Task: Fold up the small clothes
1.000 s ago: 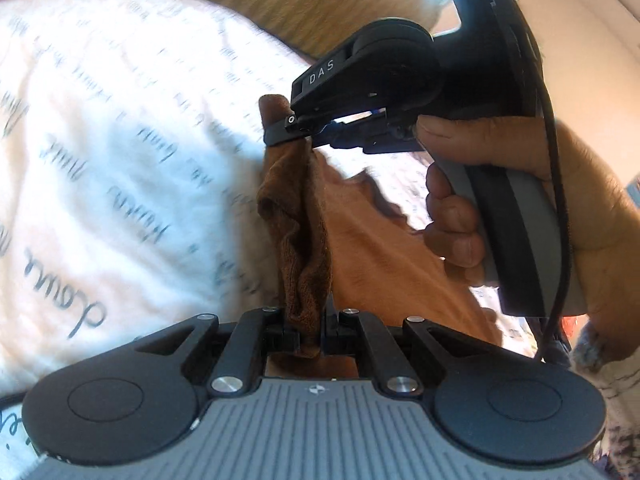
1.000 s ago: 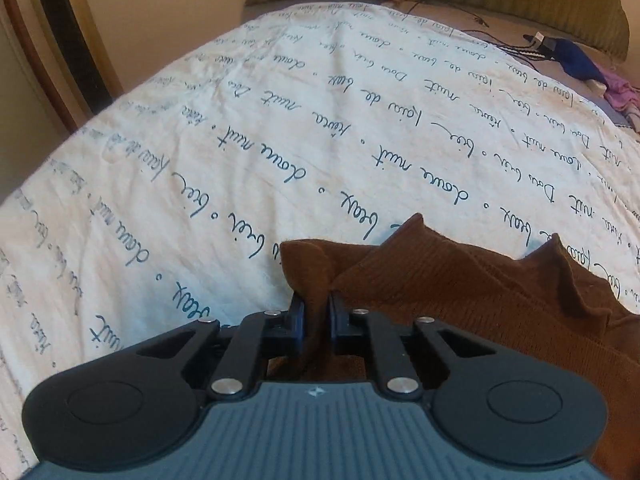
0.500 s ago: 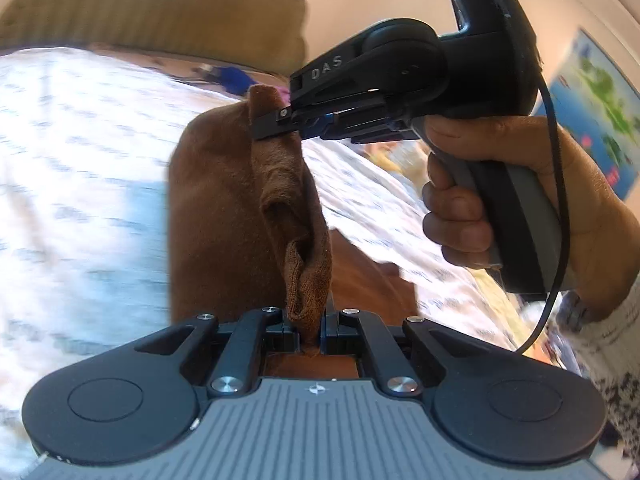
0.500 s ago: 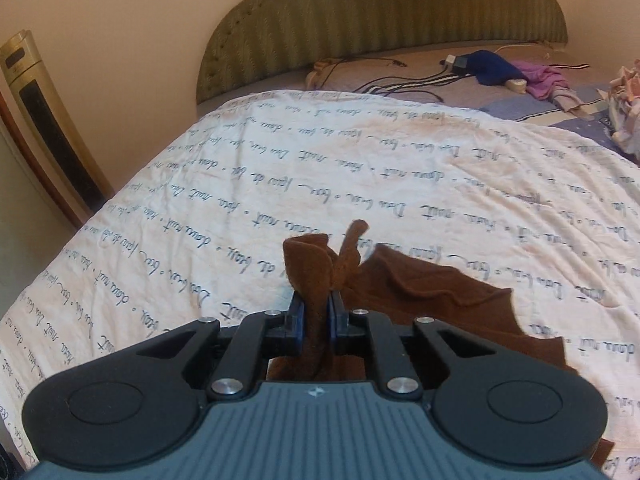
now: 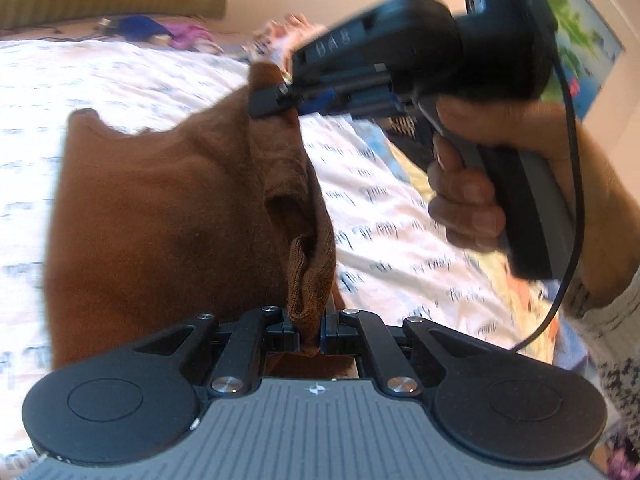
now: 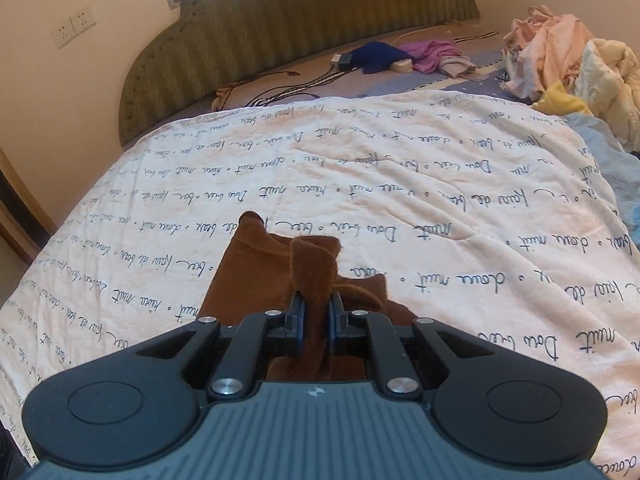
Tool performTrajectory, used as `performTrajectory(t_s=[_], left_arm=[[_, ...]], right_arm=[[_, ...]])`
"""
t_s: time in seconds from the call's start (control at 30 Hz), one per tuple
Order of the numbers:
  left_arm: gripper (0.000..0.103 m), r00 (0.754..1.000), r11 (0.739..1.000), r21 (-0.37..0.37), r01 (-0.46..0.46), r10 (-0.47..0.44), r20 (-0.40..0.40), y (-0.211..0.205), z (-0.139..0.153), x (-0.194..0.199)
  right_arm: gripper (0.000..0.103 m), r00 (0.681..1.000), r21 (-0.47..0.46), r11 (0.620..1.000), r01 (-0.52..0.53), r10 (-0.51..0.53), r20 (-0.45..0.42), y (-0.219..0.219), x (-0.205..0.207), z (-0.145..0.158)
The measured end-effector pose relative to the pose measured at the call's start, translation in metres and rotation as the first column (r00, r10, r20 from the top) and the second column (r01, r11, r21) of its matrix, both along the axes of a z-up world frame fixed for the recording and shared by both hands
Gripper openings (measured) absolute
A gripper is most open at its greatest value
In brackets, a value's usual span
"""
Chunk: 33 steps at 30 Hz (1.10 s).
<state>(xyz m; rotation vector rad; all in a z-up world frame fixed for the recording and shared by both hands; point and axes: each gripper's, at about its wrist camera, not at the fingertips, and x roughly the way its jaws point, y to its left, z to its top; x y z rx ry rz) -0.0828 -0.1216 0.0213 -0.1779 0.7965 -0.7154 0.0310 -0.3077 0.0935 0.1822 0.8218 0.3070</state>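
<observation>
Legibly, only cursive "nuit" read on the white bedspread [image 6: 400, 184]; left gripper [image 5: 310, 330] and right gripper [image 6: 315, 320] both clamped the brown garment [image 5: 168, 208], lifting its edge

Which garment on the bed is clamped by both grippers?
The brown garment: left gripper and right gripper both pinch it; the blue and purple ones lie untouched.

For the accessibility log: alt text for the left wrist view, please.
The left hand-held gripper and the right hand-held gripper each pinch an edge of a brown garment, holding it above a white script-printed bedsheet.
</observation>
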Motion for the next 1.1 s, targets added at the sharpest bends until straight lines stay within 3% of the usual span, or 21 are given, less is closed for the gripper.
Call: performTrajectory(t_s=[0.1, 0.2, 0.37, 0.4, 0.43, 0.47, 0.57, 0.73, 0.83, 0.87, 0.93, 0.97, 1.1], left_arm=[[0.007, 1.0, 0.999, 0.045, 0.021, -0.02, -0.014, -0.016, -0.012, -0.003], [0.007, 0.999, 0.995, 0.089, 0.034, -0.03, -0.041, -0.023, -0.024, -0.001], [0.008, 0.996, 0.985, 0.153, 0.085, -0.081, -0.028, -0.038, -0.035, -0.006], [0.011, 0.995, 0.98, 0.167, 0.105, -0.103, -0.019, -0.039, -0.034, -0.008], [0.011, 0.993, 0.977, 0.177, 0.12, -0.12, -0.011, -0.039, -0.032, -0.011], [0.011, 0.991, 0.974, 0.184, 0.132, -0.132, -0.009, -0.036, -0.03, -0.014], [0.011, 0.988, 0.977, 0.149, 0.152, -0.151, -0.016, -0.011, -0.018, -0.021], [0.011, 1.0, 0.992, 0.122, -0.004, 0.005, -0.014, 0.062, -0.004, -0.015], [0.013, 0.99, 0.99, 0.085, -0.11, 0.117, -0.083, 0.096, -0.007, 0.002], [0.018, 0.983, 0.99, 0.062, -0.13, 0.137, -0.119, 0.104, -0.009, 0.007], [0.051, 0.97, 0.987, 0.007, -0.161, 0.159, -0.182, 0.115, -0.013, 0.015], [0.057, 0.965, 0.985, -0.004, -0.173, 0.169, -0.201, 0.118, -0.015, 0.017], [0.055, 0.946, 0.983, -0.034, -0.18, 0.163, -0.281, 0.118, -0.027, 0.023]], right_arm=[[0.01, 1.0, -0.04, 0.999, 0.011, -0.011, -0.006, -0.011, -0.002, -0.015], [0.01, 0.997, -0.063, 0.997, 0.052, -0.055, -0.049, -0.026, 0.002, -0.048], [0.015, 0.988, 0.016, 0.995, 0.1, -0.098, -0.117, -0.053, 0.004, -0.095], [0.024, 0.987, 0.032, 0.992, 0.119, -0.115, -0.115, -0.058, 0.004, -0.096], [0.043, 0.983, 0.044, 0.988, 0.147, -0.142, -0.115, -0.064, 0.003, -0.094], [0.051, 0.984, 0.057, 0.987, 0.148, -0.14, -0.114, -0.068, 0.001, -0.09], [0.054, 0.987, 0.087, 0.987, 0.136, -0.127, -0.098, -0.077, -0.009, -0.071], [0.055, 0.995, 0.195, 0.977, 0.086, -0.076, -0.059, -0.086, -0.052, -0.056], [0.055, 0.995, 0.203, 0.975, 0.095, -0.085, -0.056, -0.085, -0.075, -0.063], [0.055, 0.993, 0.217, 0.97, 0.108, -0.096, -0.067, -0.086, -0.084, -0.069], [0.055, 0.993, 0.247, 0.963, 0.105, -0.087, -0.083, -0.085, -0.1, -0.078], [0.055, 0.993, 0.258, 0.961, 0.1, -0.081, -0.084, -0.083, -0.109, -0.083], [0.054, 0.994, 0.261, 0.961, 0.089, -0.068, -0.087, -0.072, -0.134, -0.094]])
